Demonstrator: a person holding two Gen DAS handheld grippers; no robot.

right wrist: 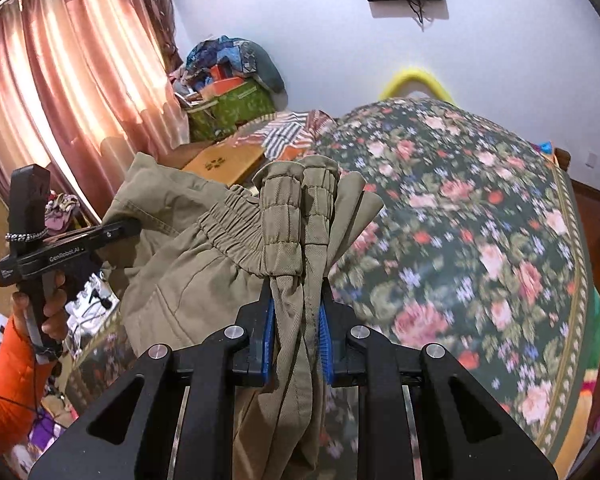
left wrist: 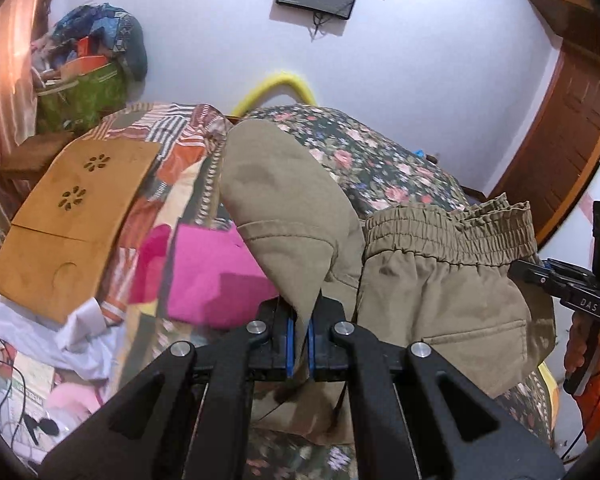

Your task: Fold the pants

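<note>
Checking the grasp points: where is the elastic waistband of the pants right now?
In the right wrist view the waistband is bunched in the right gripper, above the floral bedspread.

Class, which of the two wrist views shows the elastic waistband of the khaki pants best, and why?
The left wrist view: the waistband stretches sideways across the frame, its gathers plain along its length. The right wrist view shows the waistband bunched and folded, pinched in the right tool, so only a short part shows.
</note>
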